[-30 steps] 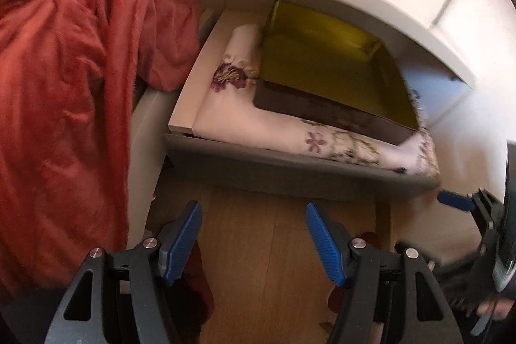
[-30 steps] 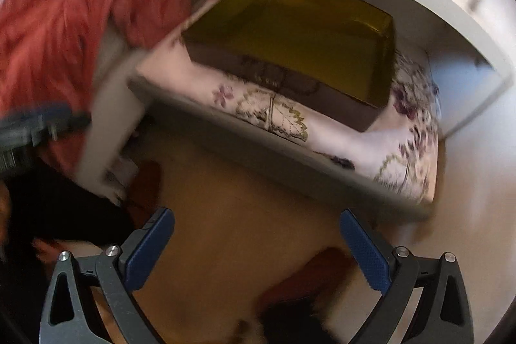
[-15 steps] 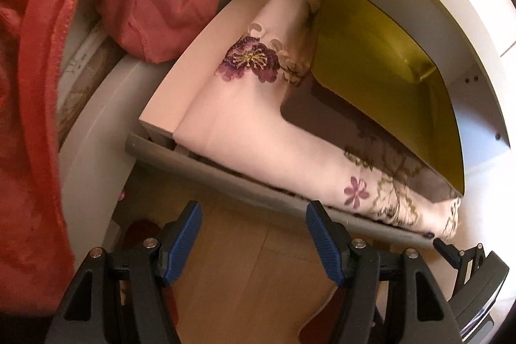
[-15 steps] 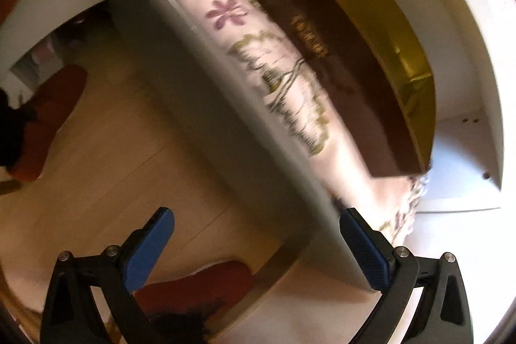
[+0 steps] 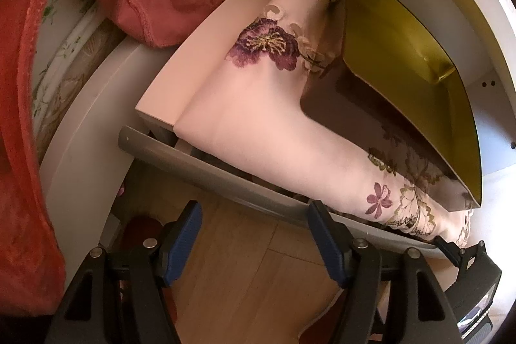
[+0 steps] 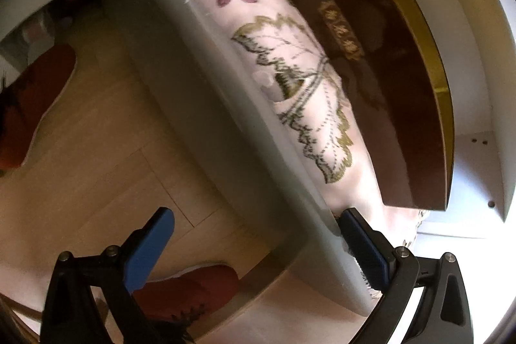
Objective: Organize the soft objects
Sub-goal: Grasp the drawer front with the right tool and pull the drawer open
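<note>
Pink floral-embroidered folded bedding [image 5: 258,131] lies half hidden under a brown-and-gold box [image 5: 403,60]; left gripper [image 5: 254,234] and right gripper [image 6: 254,234] both gape, empty, at the blurred grey drawer front [image 6: 245,124].

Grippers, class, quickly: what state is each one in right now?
Left gripper: open, holding nothing, above the drawer's grey front edge.
Right gripper: open, holding nothing, astride that edge beside the folded floral fabric.

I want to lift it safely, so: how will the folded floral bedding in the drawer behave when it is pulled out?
The floral bedding will probably sag and unfold, since its folds look soft and rounded. The open gold-lined box rests on it, so pulling may tip or slide that box. Its smooth sheen suggests it could slip between the tongs.
</note>
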Demonstrator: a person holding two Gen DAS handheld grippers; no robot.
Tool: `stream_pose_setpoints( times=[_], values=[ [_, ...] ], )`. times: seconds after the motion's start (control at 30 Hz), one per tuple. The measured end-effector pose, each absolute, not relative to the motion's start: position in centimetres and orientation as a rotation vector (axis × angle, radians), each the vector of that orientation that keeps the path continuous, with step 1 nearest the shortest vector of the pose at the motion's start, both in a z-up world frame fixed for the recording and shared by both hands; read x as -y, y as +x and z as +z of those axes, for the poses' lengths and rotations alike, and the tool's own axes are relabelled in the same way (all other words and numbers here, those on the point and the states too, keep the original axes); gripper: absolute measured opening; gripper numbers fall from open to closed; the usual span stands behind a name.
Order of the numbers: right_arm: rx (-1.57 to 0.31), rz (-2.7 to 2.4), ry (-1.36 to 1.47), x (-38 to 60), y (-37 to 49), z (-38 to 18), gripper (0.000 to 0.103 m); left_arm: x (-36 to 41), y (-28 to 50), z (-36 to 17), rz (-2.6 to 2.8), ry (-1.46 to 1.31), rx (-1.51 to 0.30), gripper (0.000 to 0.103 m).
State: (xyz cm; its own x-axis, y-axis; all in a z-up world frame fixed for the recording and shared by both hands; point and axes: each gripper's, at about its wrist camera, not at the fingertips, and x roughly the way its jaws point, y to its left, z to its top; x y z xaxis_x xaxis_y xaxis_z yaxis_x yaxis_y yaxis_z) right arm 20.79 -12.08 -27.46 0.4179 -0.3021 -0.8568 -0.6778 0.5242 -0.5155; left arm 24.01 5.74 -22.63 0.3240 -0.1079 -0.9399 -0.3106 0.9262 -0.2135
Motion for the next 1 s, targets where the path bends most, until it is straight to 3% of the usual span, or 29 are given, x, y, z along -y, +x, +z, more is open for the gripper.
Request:
stream_pose_setpoints(
  times=[1.0],
  values=[
    [-1.293,0.42,-1.077,11.3,19.6,-27.9,0.103,-6.9,21.3,-24.5,0.218,-0.429,-1.353,0.076]
  ],
)
